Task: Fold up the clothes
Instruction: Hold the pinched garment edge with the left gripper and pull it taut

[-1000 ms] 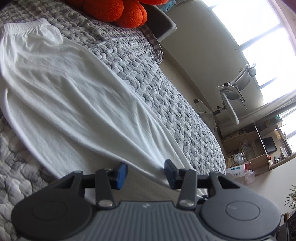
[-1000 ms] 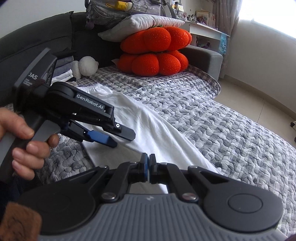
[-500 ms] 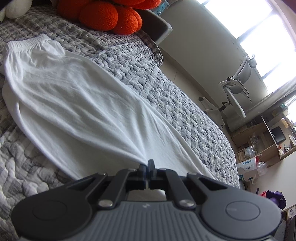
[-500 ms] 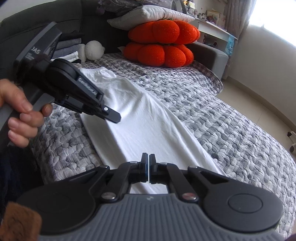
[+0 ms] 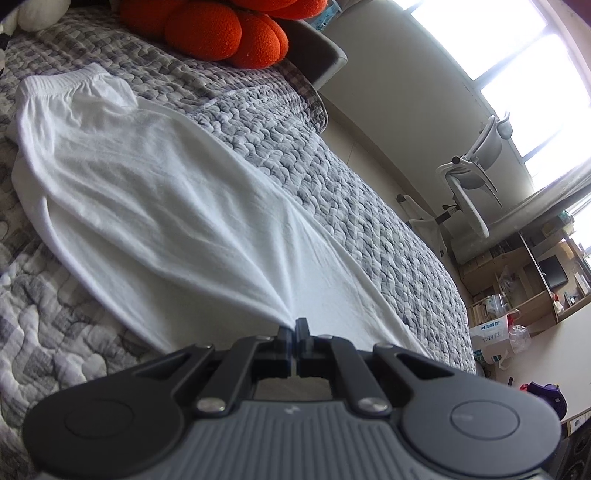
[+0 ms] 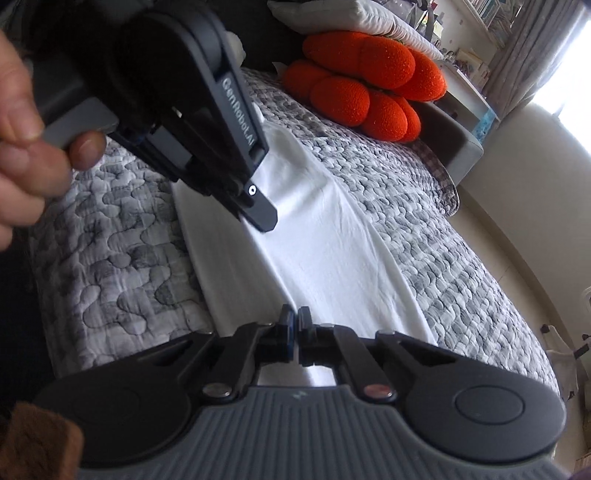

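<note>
my left claw (image 5: 293,326) pinches the white trousers' (image 5: 155,192) near hem, my right claw (image 6: 295,316) clenches it alongside, lifting that end off the grey quilt (image 5: 332,177) to carry toward the waistband (image 5: 48,86)

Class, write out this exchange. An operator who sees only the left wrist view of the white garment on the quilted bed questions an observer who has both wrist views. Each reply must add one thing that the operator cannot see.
Operator: My left gripper is shut on the white garment, and the cloth gathers into its tips. What is the right one doing?
Observer: The right gripper is shut at the garment's near end. I cannot tell whether cloth is pinched in it.
Operator: I see only the orange cushions at the far end. Is anything on them?
Observer: Yes, a white pillow lies on top of them.
</note>
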